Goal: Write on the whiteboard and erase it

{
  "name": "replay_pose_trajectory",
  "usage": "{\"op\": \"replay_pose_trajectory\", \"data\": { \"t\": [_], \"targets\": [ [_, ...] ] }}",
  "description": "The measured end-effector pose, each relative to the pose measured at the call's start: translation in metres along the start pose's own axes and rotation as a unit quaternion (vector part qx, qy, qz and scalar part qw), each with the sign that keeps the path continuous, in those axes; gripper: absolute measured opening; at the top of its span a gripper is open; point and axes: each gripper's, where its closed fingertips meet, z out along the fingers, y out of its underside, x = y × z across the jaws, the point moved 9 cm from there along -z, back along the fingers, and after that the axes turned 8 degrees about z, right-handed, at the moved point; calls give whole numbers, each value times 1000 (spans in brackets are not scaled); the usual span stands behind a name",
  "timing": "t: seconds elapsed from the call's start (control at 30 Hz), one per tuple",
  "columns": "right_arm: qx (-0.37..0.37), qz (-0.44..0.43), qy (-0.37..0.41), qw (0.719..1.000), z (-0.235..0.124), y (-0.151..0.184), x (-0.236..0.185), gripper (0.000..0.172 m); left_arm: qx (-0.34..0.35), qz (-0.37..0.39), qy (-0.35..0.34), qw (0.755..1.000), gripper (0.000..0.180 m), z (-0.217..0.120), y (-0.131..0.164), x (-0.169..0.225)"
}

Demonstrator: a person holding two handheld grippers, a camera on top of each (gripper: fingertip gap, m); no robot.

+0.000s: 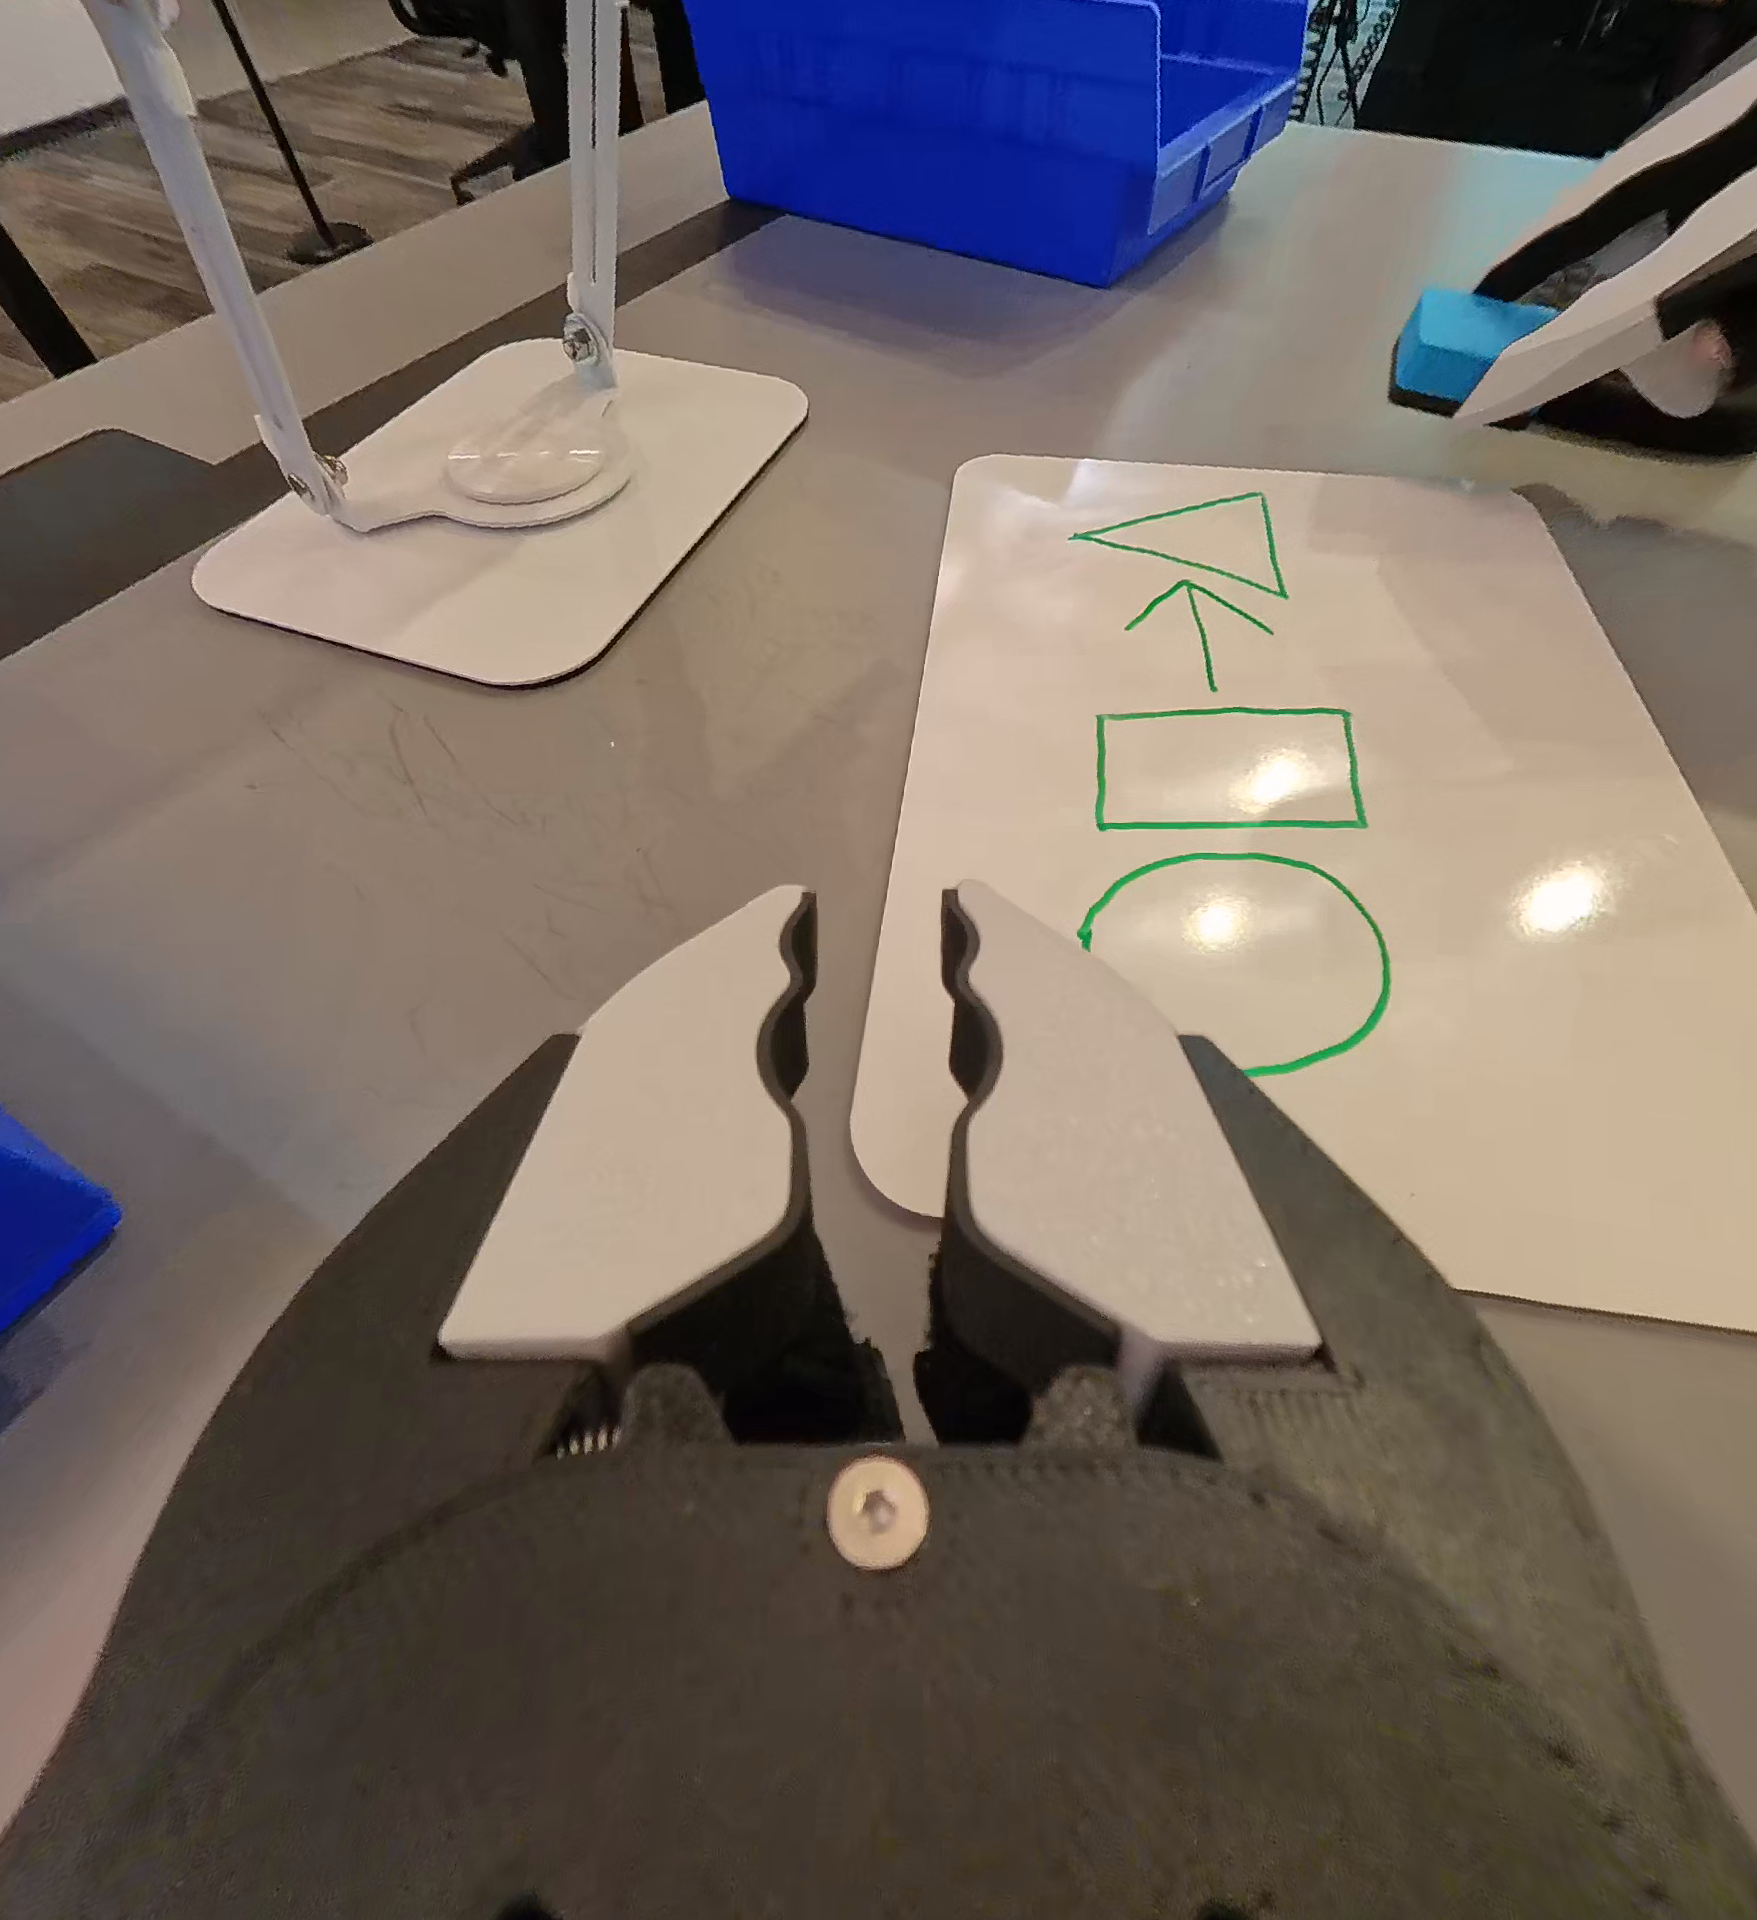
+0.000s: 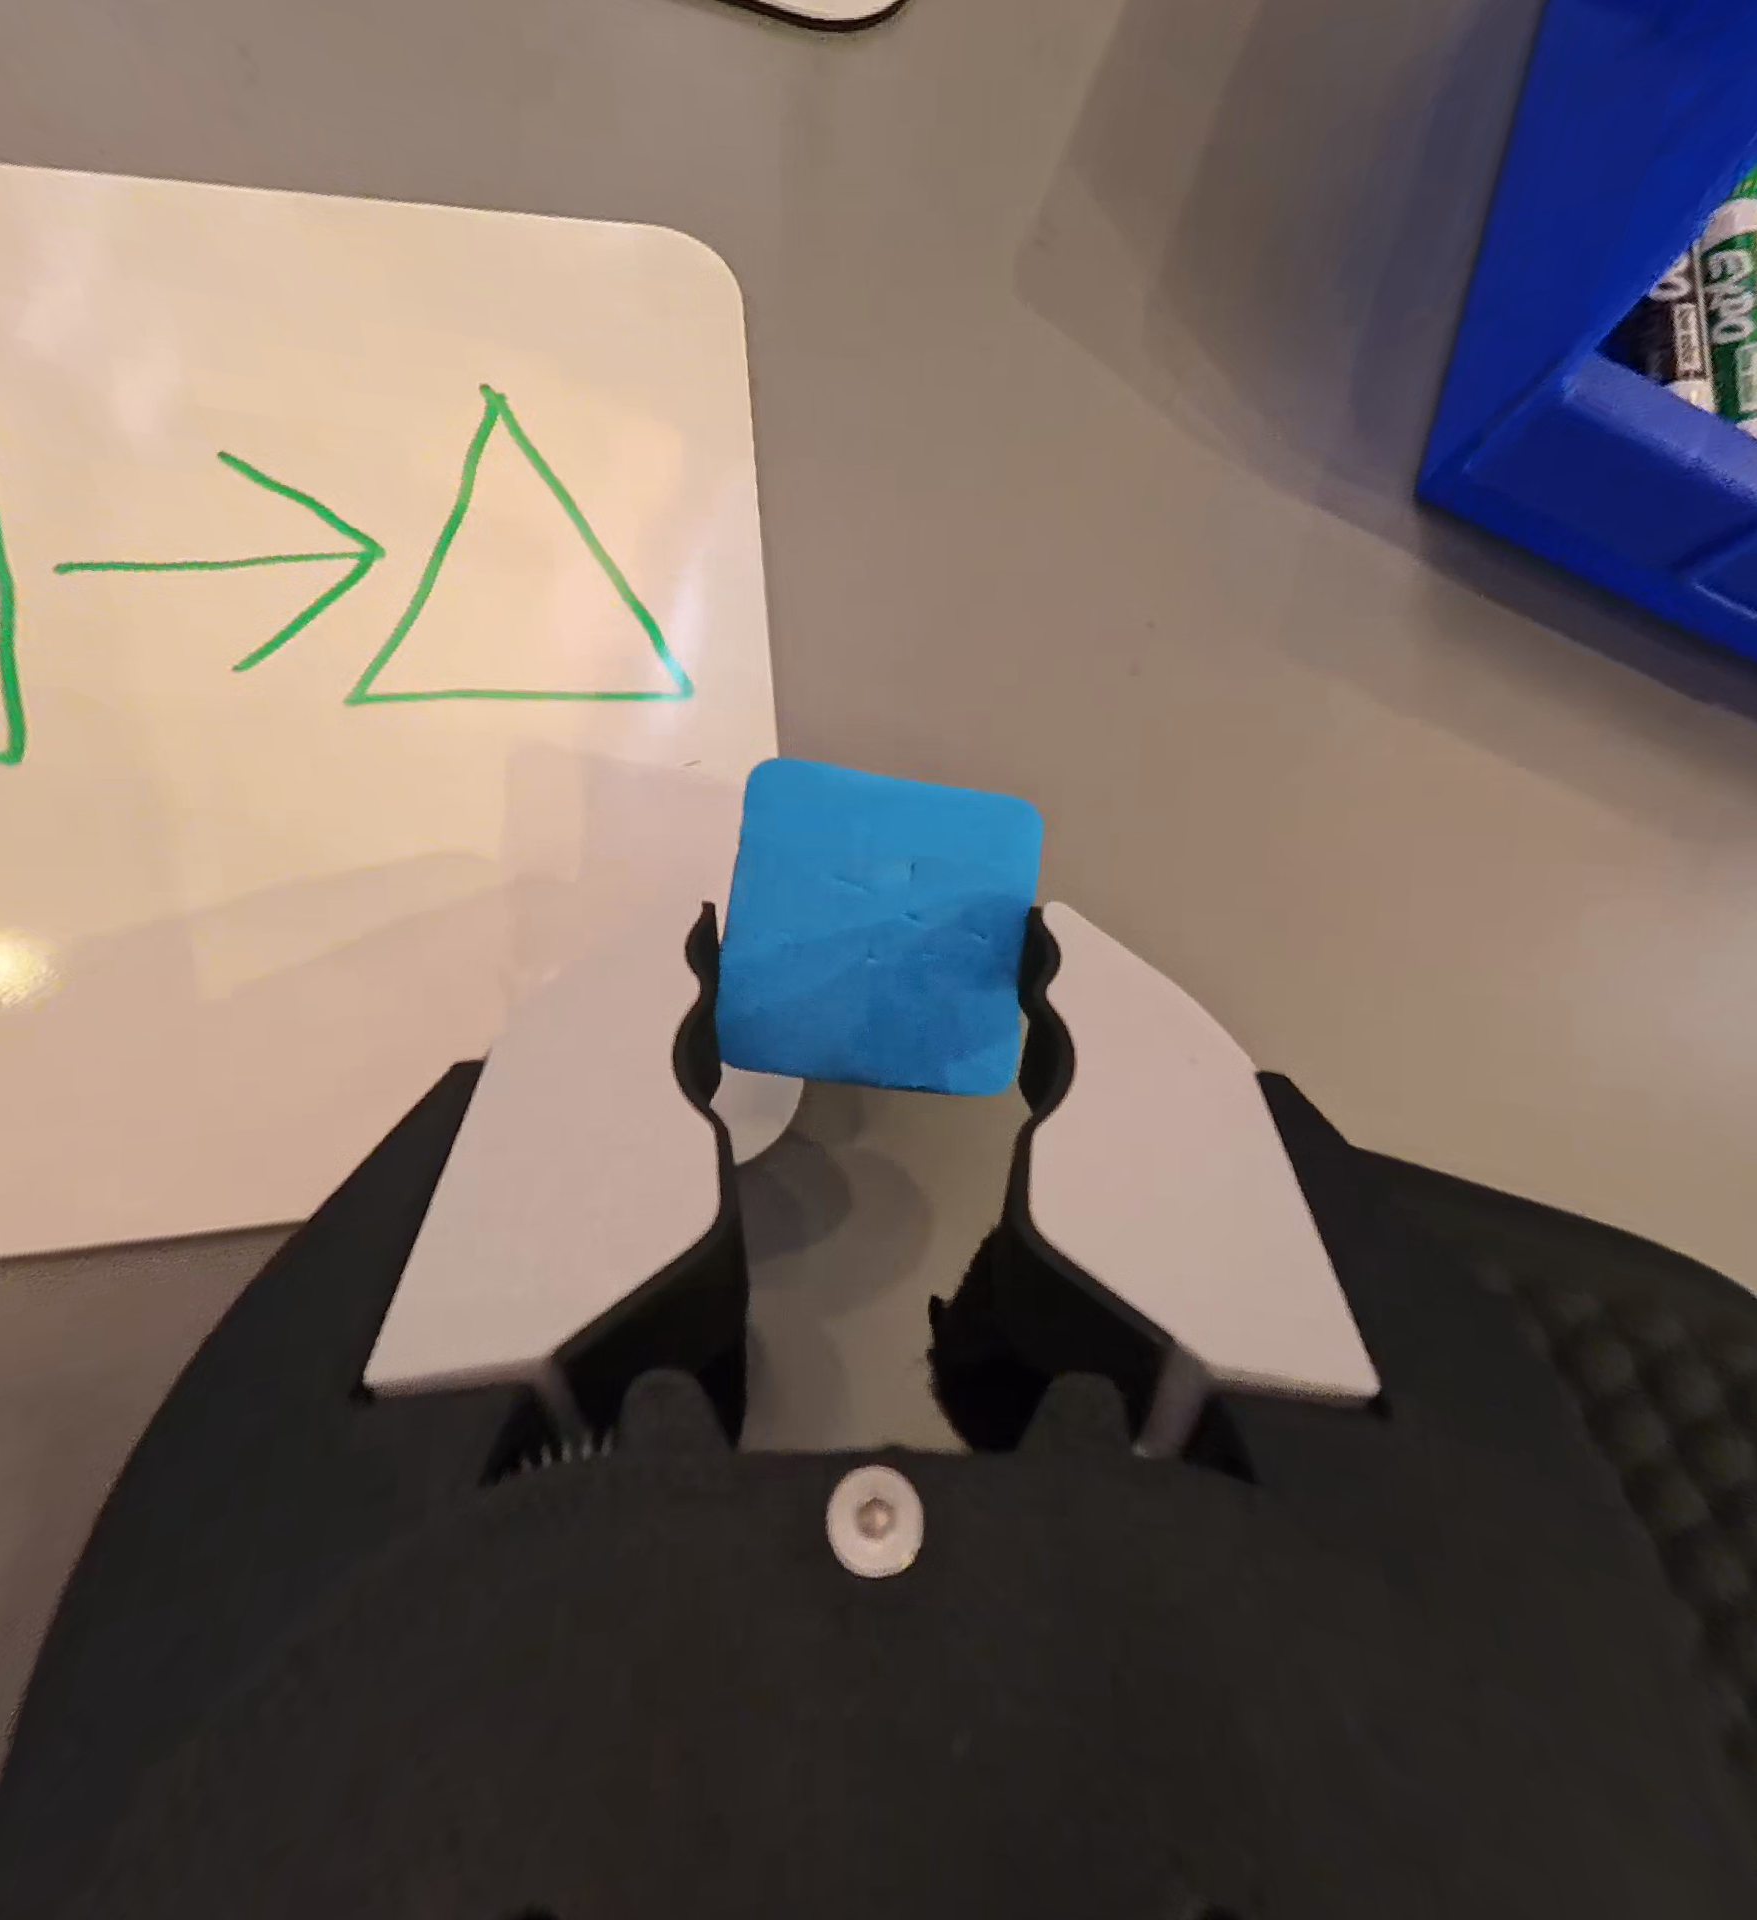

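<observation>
Clearly the right claw point(image 2: 869, 997) pinches the blue eraser point(image 2: 874, 925) skewed near its tips, so wiping the whiteboard point(image 2: 230, 883) could twist it free, while the left claw point(image 1: 876, 966) hangs slightly parted and empty.

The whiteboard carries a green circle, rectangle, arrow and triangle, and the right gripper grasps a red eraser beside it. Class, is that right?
Not quite: the eraser is blue, not red, as the right wrist view shows. The right gripper does grasp it beside the whiteboard with those green shapes.
</observation>
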Motion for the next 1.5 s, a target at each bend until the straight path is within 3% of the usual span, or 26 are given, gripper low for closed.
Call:
{"op": "replay_pose_trajectory", "data": {
  "t": [0.23, 0.43, 0.57, 0.77, 1.03, 1.5],
  "targets": [
    [40, 6, -8, 999, -13, 14, -1, 56, -19, -4, 9, 1000, 24, 2, -3, 1],
    [75, 14, 17, 997, -27, 23, -4, 56, -33, -29, 56, 997, 33, 9, -26, -10],
    [105, 32, 26, 994, -35, 31, -3, 56, -62, 21, 47, 997, 34, 29, -37, -19],
    [110, 25, 35, 993, -33, 37, -3, 56, -59, 14, 48, 997, 34, 48, -24, -18],
    [115, 9, 30, 993, -20, 38, -10, 56, -88, 35, 24, 995, 33, 46, -6, -23],
    [122, -22, 39, 992, -10, 39, -20, 57, -71, 25, 25, 997, 33, 40, -2, -30]
  ]
}}
